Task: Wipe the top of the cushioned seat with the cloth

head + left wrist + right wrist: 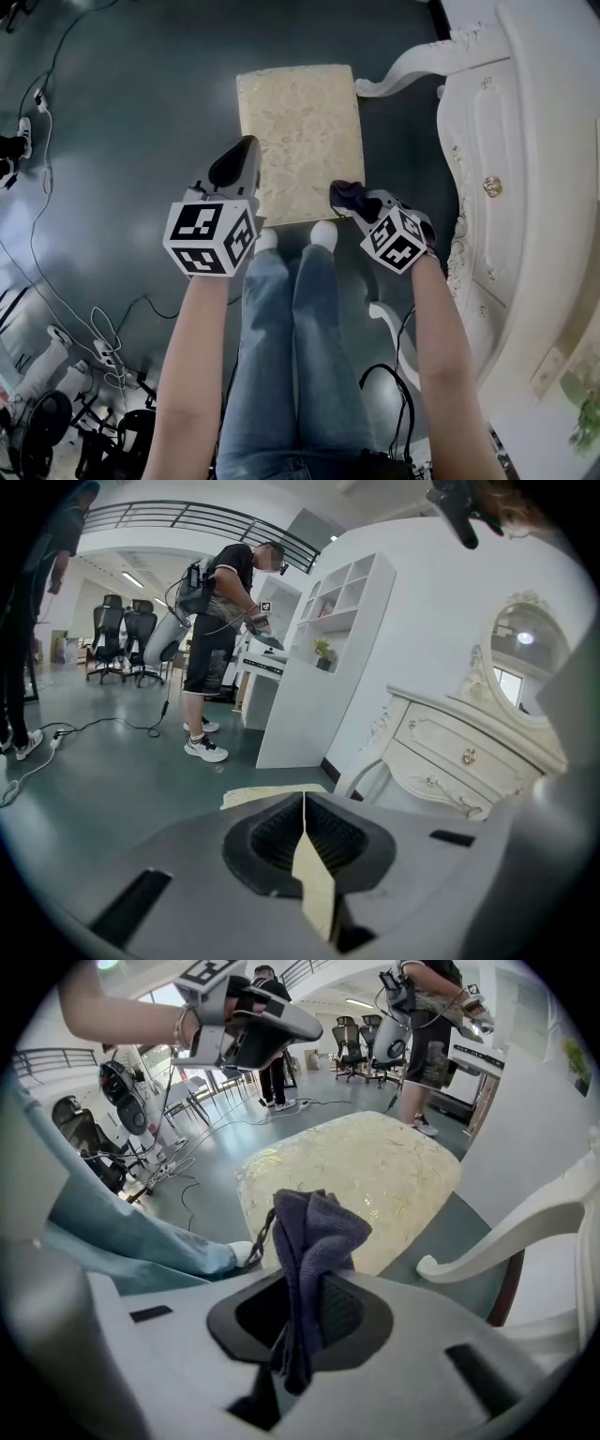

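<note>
The cushioned seat (300, 141) is a cream, patterned square pad on the floor in front of my feet. My right gripper (352, 199) hovers over its near right corner, shut on a dark purple cloth (314, 1232) that bunches up above the jaws. Beyond the cloth, the seat (375, 1171) fills the right gripper view. My left gripper (244, 155) is over the seat's near left edge, jaws closed together with nothing between them (303, 827). A strip of the seat (267, 795) shows just past it. The left gripper (258, 1026) also appears raised high in the right gripper view.
A white carved dressing table (525, 187) stands close on the right, its curved leg (412, 67) beside the seat's far right corner. Cables (42, 202) trail over the grey floor at left. My white shoes (323, 232) touch the seat's near edge. Another person (220, 621) stands at a white shelf unit (309, 677).
</note>
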### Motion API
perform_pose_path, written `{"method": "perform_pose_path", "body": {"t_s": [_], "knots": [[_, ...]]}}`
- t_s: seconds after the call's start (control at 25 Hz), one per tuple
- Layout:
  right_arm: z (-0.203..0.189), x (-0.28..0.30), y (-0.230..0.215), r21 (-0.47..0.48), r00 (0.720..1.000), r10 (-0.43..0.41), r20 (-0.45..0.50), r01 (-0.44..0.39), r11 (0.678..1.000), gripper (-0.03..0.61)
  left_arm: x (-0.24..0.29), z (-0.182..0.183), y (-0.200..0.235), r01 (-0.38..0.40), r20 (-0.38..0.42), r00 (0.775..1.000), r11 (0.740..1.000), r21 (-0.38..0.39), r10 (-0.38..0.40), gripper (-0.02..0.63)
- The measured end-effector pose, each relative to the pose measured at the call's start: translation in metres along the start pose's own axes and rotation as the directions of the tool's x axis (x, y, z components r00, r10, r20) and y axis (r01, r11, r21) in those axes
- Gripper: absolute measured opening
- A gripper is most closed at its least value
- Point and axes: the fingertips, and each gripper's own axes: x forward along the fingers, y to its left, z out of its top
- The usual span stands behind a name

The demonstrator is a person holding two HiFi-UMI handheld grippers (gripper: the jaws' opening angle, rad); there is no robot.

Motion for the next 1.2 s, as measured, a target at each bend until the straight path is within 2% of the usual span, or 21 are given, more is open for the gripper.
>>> {"method": "perform_pose_path", "body": {"t_s": [0.24,0.44,0.52,0.64,0.72,0.96,1.2], "knots": [[-0.008,0.001,0.010,0.034,1.000,0.024,-0.009,-0.023,0.999,0.037,-0.001,-0.003,0.002,0.000,-0.005,1.000,1.000,-0.006,0.000,0.005],[-0.011,-0.003,0.018,0.031,0.996,0.051,-0.066,-0.049,0.998,0.037,-0.003,-0.002,0.006,-0.006,-0.007,1.000,1.000,-0.012,0.006,0.005],[-0.004,-0.010,0.016,0.074,0.999,0.018,-0.040,-0.015,0.997,0.037,-0.004,-0.001,0.008,-0.008,-0.006,1.000,1.000,-0.014,0.008,0.006],[0.016,-0.025,0.010,0.163,0.997,-0.050,0.058,0.040,0.986,0.037,-0.006,0.003,0.013,-0.017,-0.005,1.000,1.000,-0.023,0.017,0.005],[0.030,-0.035,0.002,0.182,0.989,-0.101,0.105,0.081,0.980,0.037,-0.005,0.006,0.017,-0.022,-0.001,1.000,0.999,-0.028,0.022,0.005],[0.080,-0.050,-0.049,0.259,0.941,-0.236,0.241,0.172,0.950,0.037,-0.003,0.014,0.031,-0.043,0.006,0.999,0.998,-0.036,0.044,0.005],[0.112,-0.042,-0.120,0.388,0.894,-0.345,0.287,0.220,0.895,0.037,0.002,0.017,0.039,-0.043,-0.013,0.999,0.999,-0.030,0.042,0.005]]}}
